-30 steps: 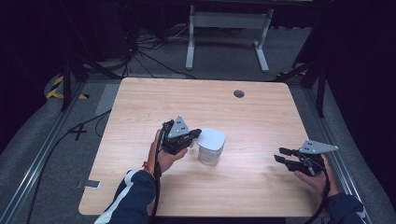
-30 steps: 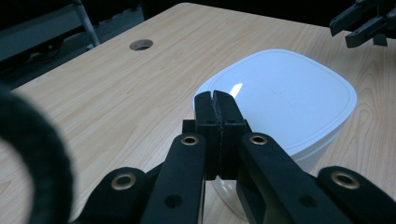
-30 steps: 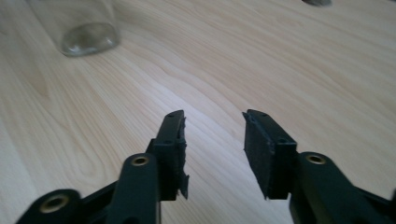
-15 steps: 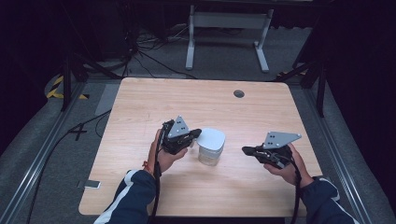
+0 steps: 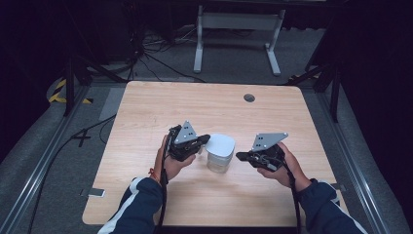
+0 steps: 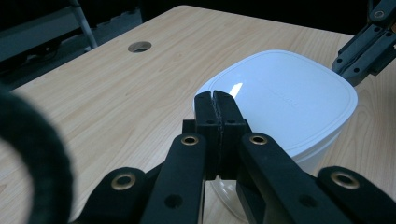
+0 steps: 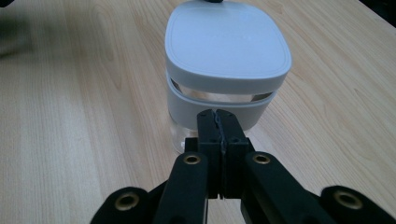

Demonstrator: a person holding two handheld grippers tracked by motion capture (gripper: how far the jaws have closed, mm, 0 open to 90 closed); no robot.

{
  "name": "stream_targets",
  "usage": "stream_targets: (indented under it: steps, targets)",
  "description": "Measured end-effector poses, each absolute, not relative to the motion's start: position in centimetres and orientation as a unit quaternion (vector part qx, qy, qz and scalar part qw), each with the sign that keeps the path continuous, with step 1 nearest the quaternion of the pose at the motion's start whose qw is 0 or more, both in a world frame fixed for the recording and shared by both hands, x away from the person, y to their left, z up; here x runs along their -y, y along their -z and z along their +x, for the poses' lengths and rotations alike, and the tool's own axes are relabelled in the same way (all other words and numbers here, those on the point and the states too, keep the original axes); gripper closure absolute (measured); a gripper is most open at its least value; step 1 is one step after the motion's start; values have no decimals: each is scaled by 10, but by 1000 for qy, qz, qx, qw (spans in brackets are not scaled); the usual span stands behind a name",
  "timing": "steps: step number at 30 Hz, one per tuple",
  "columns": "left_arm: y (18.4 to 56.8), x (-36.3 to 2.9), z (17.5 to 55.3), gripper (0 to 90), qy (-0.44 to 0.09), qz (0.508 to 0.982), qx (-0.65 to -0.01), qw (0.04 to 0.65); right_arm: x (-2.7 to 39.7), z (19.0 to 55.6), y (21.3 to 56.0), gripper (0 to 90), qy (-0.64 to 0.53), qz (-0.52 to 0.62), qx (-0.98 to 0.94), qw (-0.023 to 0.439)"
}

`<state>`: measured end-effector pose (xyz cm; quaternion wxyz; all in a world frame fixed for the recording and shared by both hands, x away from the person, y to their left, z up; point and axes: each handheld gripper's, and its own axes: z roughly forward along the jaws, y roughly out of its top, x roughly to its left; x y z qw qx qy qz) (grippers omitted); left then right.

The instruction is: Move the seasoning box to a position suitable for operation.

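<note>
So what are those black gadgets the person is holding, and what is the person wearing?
Each hand holds a black two-jaw gripper: the left gripper and the right gripper. Each carries a grey three-cornered plate with small dark dots on top, and a black cable trails back along the forearm. Close up, the jaw arms show brass-coloured rivets. The sleeves are dark blue with a white stripe.

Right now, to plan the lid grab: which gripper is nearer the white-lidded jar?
Left. The left gripper reaches the jar lid's edge; the right gripper stops just short.
</note>
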<state>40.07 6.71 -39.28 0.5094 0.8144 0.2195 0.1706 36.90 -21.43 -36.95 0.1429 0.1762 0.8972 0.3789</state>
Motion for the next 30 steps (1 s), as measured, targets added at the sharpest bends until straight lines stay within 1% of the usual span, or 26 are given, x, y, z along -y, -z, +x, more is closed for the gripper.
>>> stream_targets:
  steps: [8, 20, 30]
  targets:
    - [393, -67, 401, 900, -171, 814, -219, 510, 205, 370, 366, 900, -366, 172, -903, 145]
    - [394, -69, 402, 900, -169, 812, -225, 512, 202, 372, 357, 900, -387, 184, -891, 148]
    - [394, -69, 401, 900, -165, 810, -226, 515, 202, 376, 366, 900, -362, 194, -900, 145]
